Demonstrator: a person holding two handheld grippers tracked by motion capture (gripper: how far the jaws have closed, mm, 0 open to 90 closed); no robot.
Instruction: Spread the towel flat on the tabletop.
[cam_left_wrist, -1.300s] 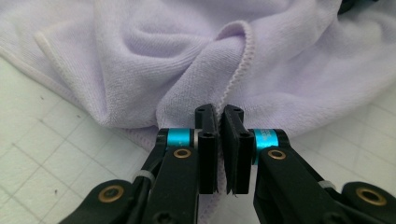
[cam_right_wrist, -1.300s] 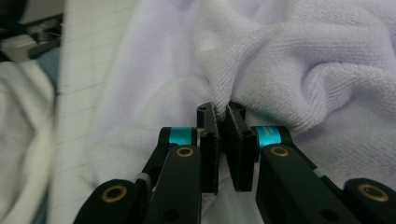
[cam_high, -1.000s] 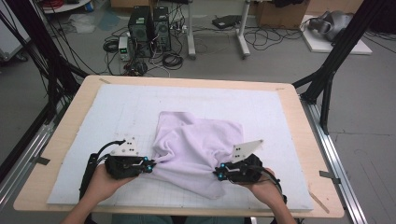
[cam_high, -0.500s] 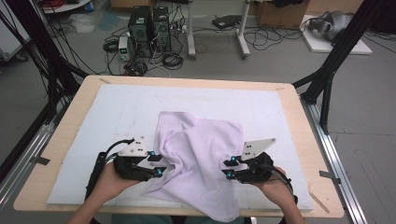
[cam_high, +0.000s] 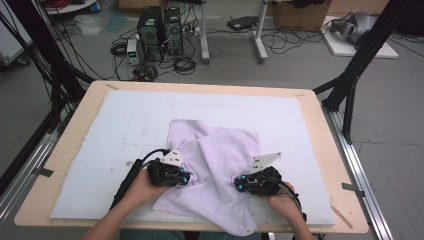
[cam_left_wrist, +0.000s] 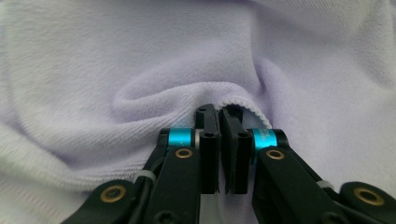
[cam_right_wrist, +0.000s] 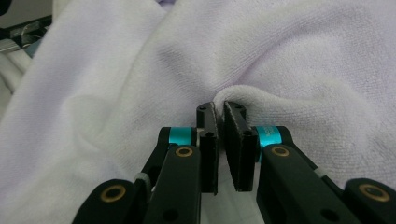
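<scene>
A pale lilac towel (cam_high: 220, 155) lies crumpled on the white mat, and its near corner (cam_high: 240, 225) reaches the table's front edge. My left gripper (cam_high: 188, 179) sits at the towel's left side. In the left gripper view its jaws have just been closing and now pinch the towel's hemmed edge (cam_left_wrist: 243, 105) at the left gripper's tips (cam_left_wrist: 219, 112). My right gripper (cam_high: 239, 185) is at the towel's right side. Its jaws have also just been closing, and in the right gripper view the right gripper (cam_right_wrist: 219, 109) holds a thick fold (cam_right_wrist: 261, 100) of the cloth.
A white mat (cam_high: 125, 125) covers most of the wooden table (cam_high: 312, 107). Black frame posts (cam_high: 350, 85) stand at the table's right and left. On the floor beyond the far edge are computer towers (cam_high: 160, 25) and cables.
Both grippers have sunk toward the mat with the towel. The left one has shifted inward. The cloth between them has bunched, and its near flap now lies by the front edge.
</scene>
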